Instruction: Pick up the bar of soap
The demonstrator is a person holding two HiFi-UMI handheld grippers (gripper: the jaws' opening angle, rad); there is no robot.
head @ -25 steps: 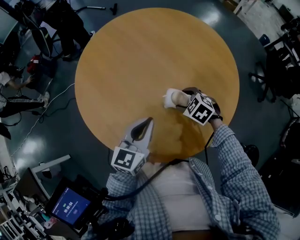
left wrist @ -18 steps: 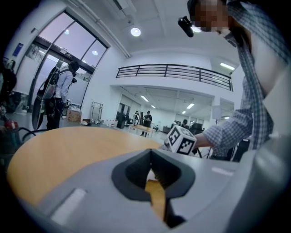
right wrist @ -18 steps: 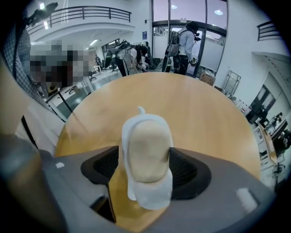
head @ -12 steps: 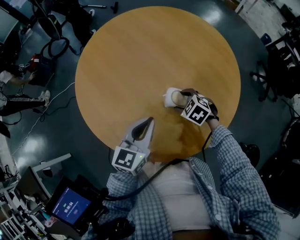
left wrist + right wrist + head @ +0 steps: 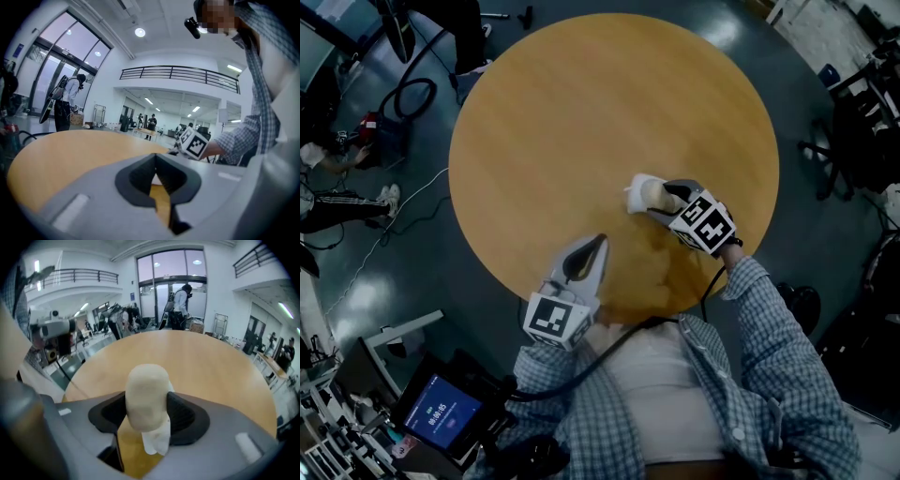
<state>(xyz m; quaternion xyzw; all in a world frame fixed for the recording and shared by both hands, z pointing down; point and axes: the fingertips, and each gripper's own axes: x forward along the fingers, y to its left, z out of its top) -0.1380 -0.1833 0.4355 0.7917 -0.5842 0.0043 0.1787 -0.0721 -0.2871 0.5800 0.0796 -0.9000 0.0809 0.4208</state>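
Observation:
A cream bar of soap (image 5: 653,195) stands on end on the round wooden table (image 5: 581,112), right of centre, with a white scrap or dish (image 5: 635,187) under it. My right gripper (image 5: 658,200) reaches in from the right. Its jaws are closing, with the soap (image 5: 146,397) between them and filling the gap from pad to pad. The white piece (image 5: 157,440) hangs below the soap in the right gripper view. My left gripper (image 5: 598,245) rests near the table's front edge, shut with nothing in it (image 5: 156,161).
The table edge curves close in front of the left gripper. A person's checked sleeve (image 5: 778,356) follows the right gripper. Chairs, cables and a screen (image 5: 441,412) lie on the floor around the table. A person with a bag stands far off by the glass doors (image 5: 180,305).
The right gripper has swung so that its marker cube sits further right and lower, and its tips stay at the soap. The soap and the left gripper keep their places.

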